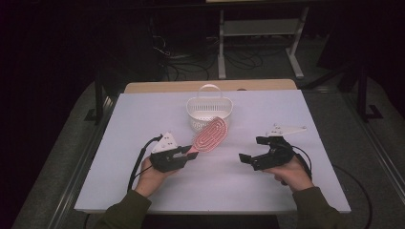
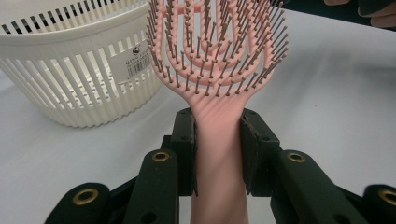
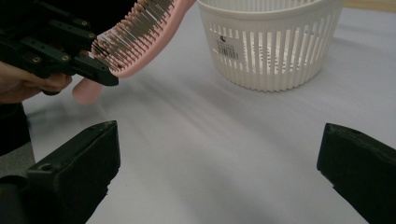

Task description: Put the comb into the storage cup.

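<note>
A pink vented hairbrush is lifted off the table, its head pointing toward a white slotted basket with a handle. My left gripper is shut on the brush's handle, both pads pressing its sides. The bristles face up in the left gripper view. My right gripper hovers over the table to the right, jaws wide open and holding nothing.
The white table carries the basket at its far middle. A wooden strip runs along the far edge. Beyond it are a metal stand and loose cables on a dark floor.
</note>
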`<state>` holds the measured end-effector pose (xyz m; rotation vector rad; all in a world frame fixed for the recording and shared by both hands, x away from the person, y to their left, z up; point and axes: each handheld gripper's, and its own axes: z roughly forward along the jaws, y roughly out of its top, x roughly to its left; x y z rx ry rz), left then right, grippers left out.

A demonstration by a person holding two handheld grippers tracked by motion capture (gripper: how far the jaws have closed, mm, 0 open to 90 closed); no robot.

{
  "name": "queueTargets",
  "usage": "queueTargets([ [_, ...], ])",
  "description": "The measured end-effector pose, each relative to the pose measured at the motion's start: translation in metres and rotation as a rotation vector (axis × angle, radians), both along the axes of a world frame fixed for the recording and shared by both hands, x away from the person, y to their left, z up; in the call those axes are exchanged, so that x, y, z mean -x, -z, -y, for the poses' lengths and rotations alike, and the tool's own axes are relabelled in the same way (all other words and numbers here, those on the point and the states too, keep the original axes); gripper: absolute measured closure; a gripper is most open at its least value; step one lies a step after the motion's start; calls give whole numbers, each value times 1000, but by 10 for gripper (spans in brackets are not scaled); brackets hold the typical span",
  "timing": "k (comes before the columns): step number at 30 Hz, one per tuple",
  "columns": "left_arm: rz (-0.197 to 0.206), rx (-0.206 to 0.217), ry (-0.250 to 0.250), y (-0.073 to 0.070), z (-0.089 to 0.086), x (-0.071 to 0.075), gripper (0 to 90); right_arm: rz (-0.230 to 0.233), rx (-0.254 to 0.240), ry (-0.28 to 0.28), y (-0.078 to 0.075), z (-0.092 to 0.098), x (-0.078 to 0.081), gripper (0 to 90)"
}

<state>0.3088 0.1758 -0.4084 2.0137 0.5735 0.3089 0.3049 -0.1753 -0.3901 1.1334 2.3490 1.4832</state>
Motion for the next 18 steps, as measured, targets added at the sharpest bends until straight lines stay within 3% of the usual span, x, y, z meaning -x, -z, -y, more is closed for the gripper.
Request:
queueTargets([
  [18, 12, 1, 2, 1, 3, 3, 705, -1, -24, -32, -7, -17, -11, 0],
])
